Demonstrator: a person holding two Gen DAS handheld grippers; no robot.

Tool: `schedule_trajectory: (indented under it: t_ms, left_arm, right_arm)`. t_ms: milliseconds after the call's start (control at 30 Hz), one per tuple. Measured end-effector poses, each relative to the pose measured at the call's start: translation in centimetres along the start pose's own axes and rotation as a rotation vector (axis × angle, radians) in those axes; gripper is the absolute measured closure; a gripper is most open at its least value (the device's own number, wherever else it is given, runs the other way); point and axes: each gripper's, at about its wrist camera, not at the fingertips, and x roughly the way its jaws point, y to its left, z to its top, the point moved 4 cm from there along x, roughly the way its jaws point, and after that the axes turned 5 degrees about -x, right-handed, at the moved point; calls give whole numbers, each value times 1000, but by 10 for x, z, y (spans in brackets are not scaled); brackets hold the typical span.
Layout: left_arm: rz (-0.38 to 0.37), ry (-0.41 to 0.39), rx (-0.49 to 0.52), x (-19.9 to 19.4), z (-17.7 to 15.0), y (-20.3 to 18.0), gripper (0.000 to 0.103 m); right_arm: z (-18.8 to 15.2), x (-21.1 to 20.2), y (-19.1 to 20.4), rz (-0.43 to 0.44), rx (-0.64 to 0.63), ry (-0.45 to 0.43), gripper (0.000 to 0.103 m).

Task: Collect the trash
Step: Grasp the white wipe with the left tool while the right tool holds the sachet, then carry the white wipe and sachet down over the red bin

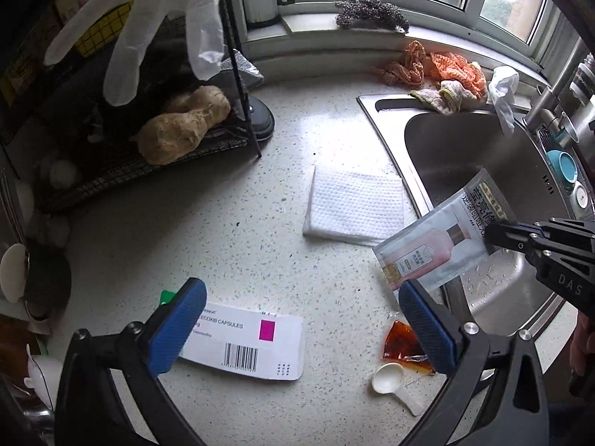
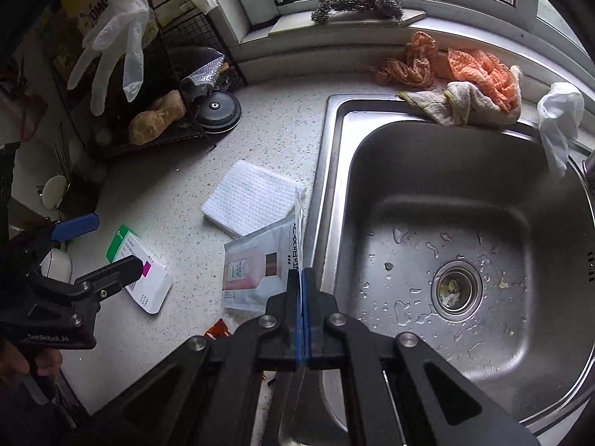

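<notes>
Right wrist view: your right gripper (image 2: 302, 278) pinches the sachet (image 2: 256, 271), lifted at the sink (image 2: 334, 119) edge.
Left gripper (image 1: 303, 319): yours, jaws apart, empty, above the medicine box (image 1: 256, 345).
Nearby: napkin (image 1: 353, 204), sauce packet (image 1: 399, 345), spoon (image 1: 390, 375).

Steel sink (image 2: 336, 171), orange rags (image 2: 479, 70), ginger root (image 1: 178, 130), hanging glove (image 1: 148, 26), scouring pad (image 2: 357, 2)

Colours and patterns on the worktop and at the sink

The countertop (image 1: 230, 230) was off-white with dark speckles; the sink (image 2: 446, 171) was grey steel. The folded paper towel (image 1: 355, 204) was white with a dimpled weave. The sachet (image 1: 442, 238) was pale grey with a pink bottle print. The medicine box (image 1: 256, 345) was white with a magenta square and black barcode. The gripper pads (image 1: 178, 330) were blue.
</notes>
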Motion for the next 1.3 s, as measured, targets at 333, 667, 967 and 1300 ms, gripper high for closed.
schedule_trajectory:
  t_ms: [333, 667, 967, 1300]
  left_arm:
    - [-44, 85, 95, 65, 45, -30, 0]
    - [-55, 197, 113, 120, 53, -30, 14]
    - [-120, 167, 121, 104, 45, -33, 82]
    - [-79, 114, 112, 55, 0, -48, 99]
  right_arm:
    - [-7, 8, -33, -45, 58, 42, 102]
    - [1, 29, -35, -22, 42, 85, 102]
    - [-4, 27, -31, -7, 34, 86, 102]
    - [-17, 7, -7, 32, -60, 28, 102]
